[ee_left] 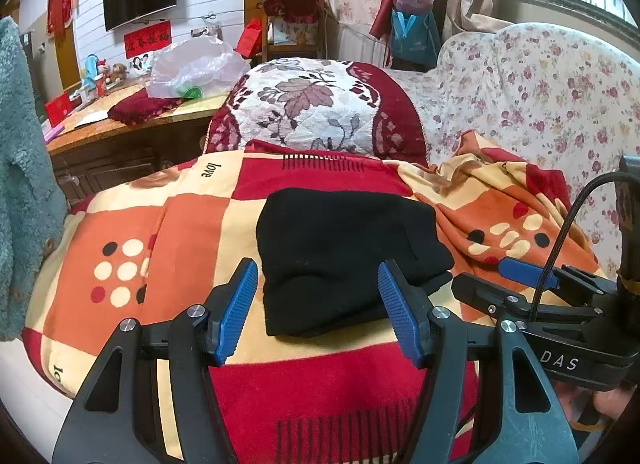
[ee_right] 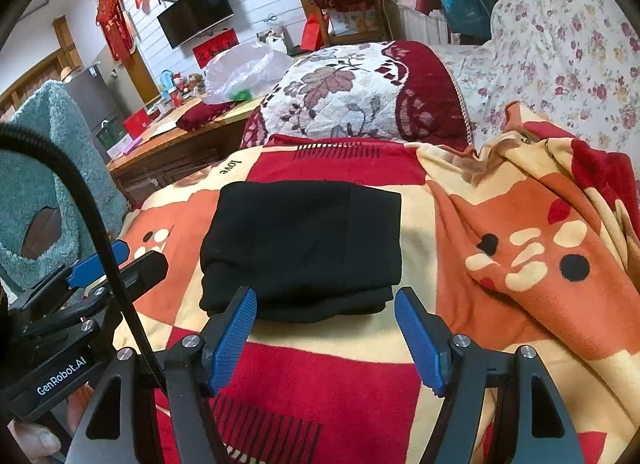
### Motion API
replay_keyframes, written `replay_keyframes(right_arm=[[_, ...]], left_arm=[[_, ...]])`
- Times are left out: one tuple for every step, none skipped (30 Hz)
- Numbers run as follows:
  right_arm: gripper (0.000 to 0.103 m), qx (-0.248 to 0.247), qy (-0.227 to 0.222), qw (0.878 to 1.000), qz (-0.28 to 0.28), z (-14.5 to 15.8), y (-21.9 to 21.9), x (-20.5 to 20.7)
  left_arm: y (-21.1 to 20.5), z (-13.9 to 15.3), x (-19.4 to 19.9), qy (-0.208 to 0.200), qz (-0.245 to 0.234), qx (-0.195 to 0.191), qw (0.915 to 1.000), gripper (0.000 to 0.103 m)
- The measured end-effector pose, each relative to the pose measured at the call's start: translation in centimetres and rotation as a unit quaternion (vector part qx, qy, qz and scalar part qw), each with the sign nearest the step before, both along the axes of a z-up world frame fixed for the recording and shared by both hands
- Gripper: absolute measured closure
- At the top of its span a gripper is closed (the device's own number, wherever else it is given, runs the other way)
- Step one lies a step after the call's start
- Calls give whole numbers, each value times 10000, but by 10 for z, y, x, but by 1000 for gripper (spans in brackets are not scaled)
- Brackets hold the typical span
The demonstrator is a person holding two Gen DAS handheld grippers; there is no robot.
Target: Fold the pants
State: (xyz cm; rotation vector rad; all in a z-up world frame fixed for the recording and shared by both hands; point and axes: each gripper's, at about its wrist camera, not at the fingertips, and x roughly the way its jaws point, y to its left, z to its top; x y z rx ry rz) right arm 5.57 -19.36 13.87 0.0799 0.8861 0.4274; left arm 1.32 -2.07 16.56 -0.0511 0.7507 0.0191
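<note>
both hand-held grippers spread, pants (ee_right: 304,240) folded.

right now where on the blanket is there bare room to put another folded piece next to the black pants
Flat blanket lies bare left of the folded black pants, out to the bed's edge. Another bare strip runs in front, near both grippers. To the right it is crowded: the blanket is bunched into a rumpled heap against the floral sofa.

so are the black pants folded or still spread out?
Folded. The black pants lie as a compact stacked rectangle on the blanket, layered edges showing at the near side; neither gripper touches them.
</note>
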Motion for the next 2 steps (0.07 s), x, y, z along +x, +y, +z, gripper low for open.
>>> replay_keyframes(right_arm=[[34, -1, 9, 10000, -1, 0, 0, 0], [34, -8, 9, 10000, -6, 0, 0, -1]], left_arm=[[0, 0, 0, 14, 3, -19, 10000, 40], [1, -1, 0, 54, 0, -53, 10000, 40]])
